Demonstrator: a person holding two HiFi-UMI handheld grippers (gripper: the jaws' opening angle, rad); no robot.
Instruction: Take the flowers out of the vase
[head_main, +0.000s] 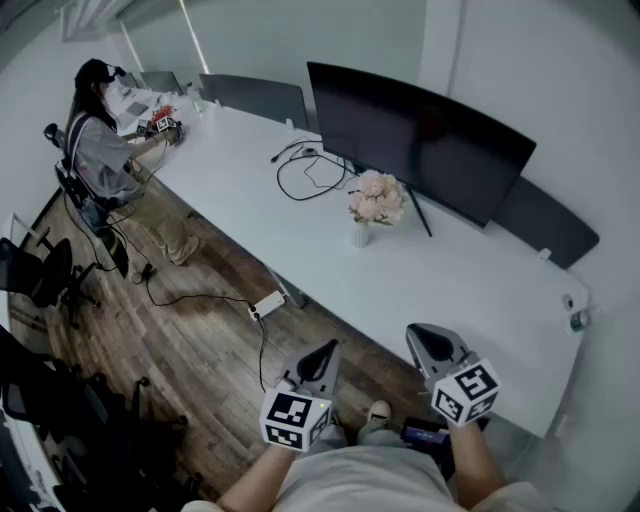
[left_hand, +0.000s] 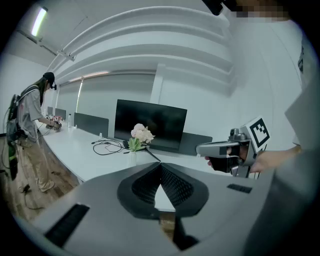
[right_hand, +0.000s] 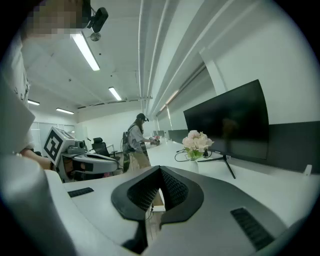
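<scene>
head view: both grippers held closed and empty at the near edge of the table (head_main: 470, 300), flowers in the vase.
the left gripper (head_main: 327, 348) and right gripper (head_main: 419, 334) sit side by side in front of the person, each with its jaws pressed together and nothing between them. the pink flowers (head_main: 377, 197) stand upright in the small white vase (head_main: 360, 236) on the table, well apart from both grippers and just in front of the dark monitor (head_main: 420, 135). a black cable (head_main: 310, 176) loops on the tabletop to the left of the vase. another person (head_main: 105, 150) stands at the far end of the table.
</scene>
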